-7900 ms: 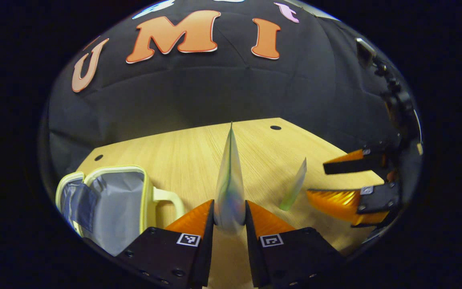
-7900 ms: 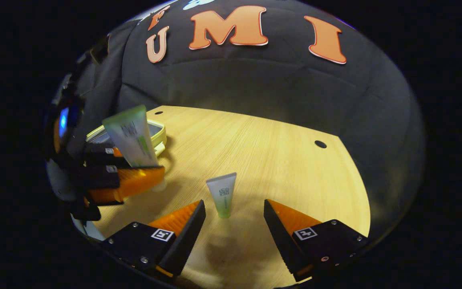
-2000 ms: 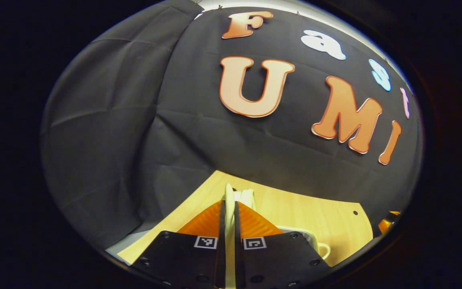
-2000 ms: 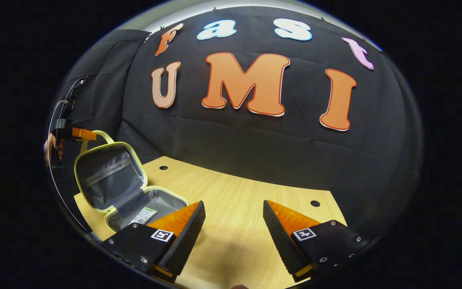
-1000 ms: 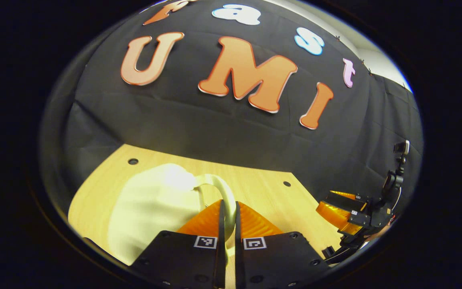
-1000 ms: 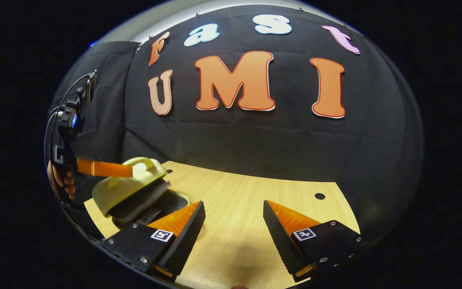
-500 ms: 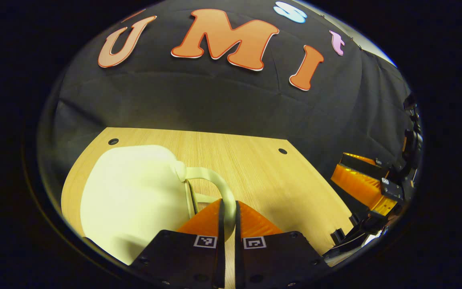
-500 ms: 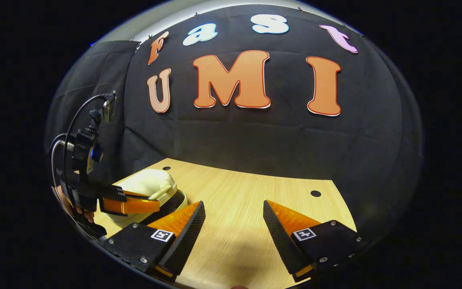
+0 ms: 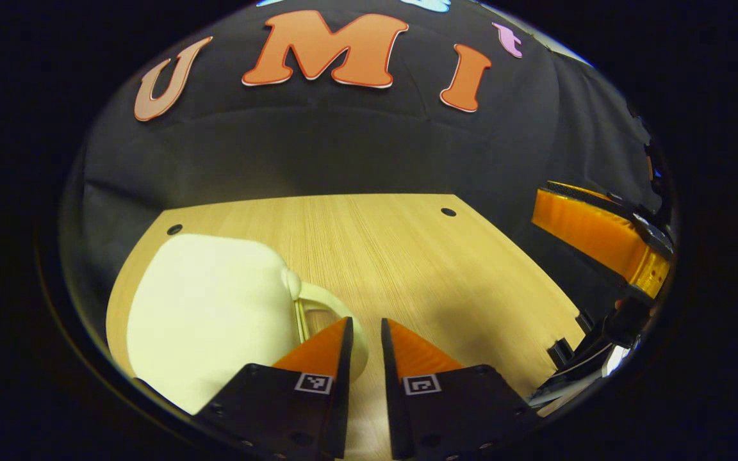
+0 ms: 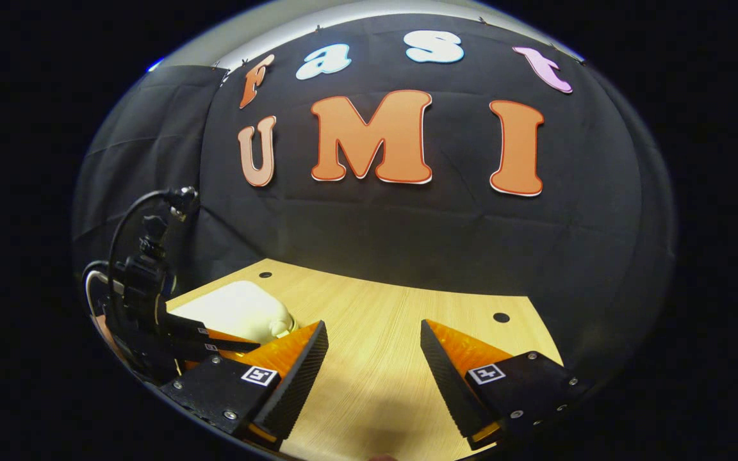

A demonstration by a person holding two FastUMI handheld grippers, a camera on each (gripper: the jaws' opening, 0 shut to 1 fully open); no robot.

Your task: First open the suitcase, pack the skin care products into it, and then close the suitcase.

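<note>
The bench (image 9: 407,256) spans the middle of the left gripper view as a pale wood surface, and the suitcase (image 9: 209,314) lies on it at the lower left of that frame with its cream lid down over the base. In the right gripper view the same suitcase (image 10: 241,310) sits at the lower left, just behind the left claw (image 10: 215,342). No skin care products are visible on the bench, so packing is judged complete and the step in hand is the release after closing. The suitcase handle (image 9: 337,314) curves out from the lid's right edge at lower centre of the left gripper view; the left claw (image 9: 362,346) has its fingers slightly parted, with the handle beside the left finger and no pinch on it. To finish well, spread the fingers fully before withdrawing, so that neither finger hooks the handle loop and lifts the lid. Draw the claw straight back along its own axis, away from the suitcase, not sideways across the handle. Whether the lid seats evenly on the base cannot be told from these views; confirm this, and press the lid's top lightly if a gap shows. The right claw (image 10: 372,365) is spread wide over bare bench at the bottom of the right gripper view, gripping nothing, and should hold clear.
</note>
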